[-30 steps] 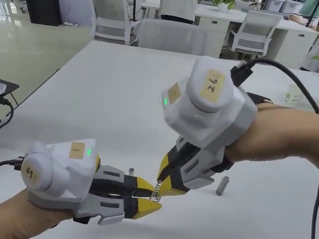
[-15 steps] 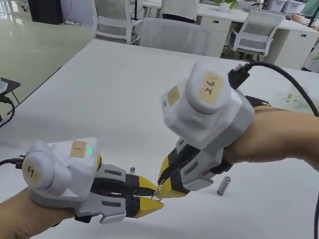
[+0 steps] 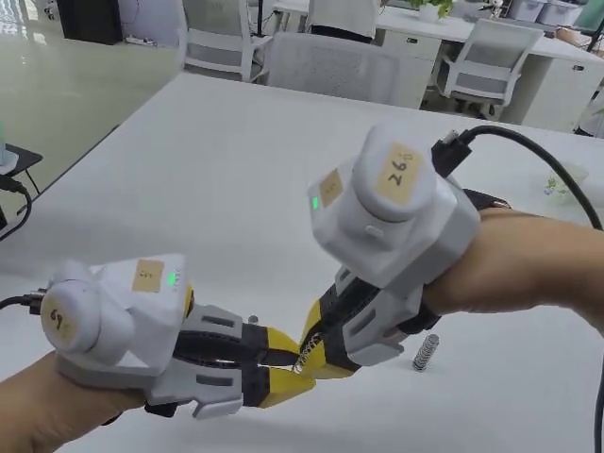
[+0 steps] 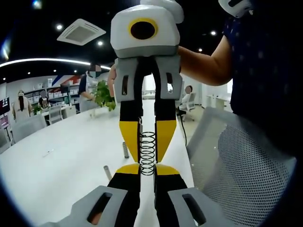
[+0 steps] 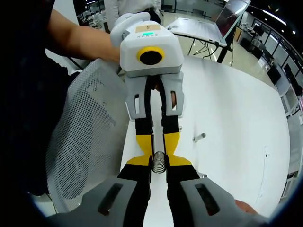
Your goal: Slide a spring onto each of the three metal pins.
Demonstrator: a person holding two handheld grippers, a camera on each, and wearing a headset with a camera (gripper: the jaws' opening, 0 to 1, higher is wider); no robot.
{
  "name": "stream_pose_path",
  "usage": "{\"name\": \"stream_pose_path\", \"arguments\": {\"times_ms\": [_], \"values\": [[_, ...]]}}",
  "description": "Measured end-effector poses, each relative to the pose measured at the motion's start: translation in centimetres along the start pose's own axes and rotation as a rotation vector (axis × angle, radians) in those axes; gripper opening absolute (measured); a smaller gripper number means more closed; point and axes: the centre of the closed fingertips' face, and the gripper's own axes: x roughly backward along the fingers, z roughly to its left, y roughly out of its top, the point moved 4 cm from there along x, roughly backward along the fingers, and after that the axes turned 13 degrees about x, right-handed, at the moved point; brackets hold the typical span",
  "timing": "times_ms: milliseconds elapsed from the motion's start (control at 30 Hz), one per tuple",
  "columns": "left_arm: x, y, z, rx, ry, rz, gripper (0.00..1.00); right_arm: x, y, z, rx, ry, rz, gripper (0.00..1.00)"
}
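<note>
We hold one thin coiled steel spring (image 4: 147,152) above the white tabletop (image 3: 189,189), with the two grippers meeting on it tip to tip. On the left gripper (image 4: 147,169) the jaws are narrowed to a slit and pinch one end of the spring. On the right gripper (image 5: 159,161) the yellow pads (image 4: 163,137) press its sides and grip it. A short metal pin (image 3: 253,322) stands near the spring, to its left. A loose second spring (image 3: 425,352) lies on the tabletop to its right.
</note>
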Motion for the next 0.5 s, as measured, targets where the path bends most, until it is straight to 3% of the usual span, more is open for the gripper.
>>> {"name": "stream_pose_path", "arguments": {"times_ms": [500], "values": [[0.03, 0.04, 0.19, 0.024, 0.009, -0.003, 0.03, -0.03, 0.04, -0.2, 0.024, -0.008, 0.011, 0.08]]}}
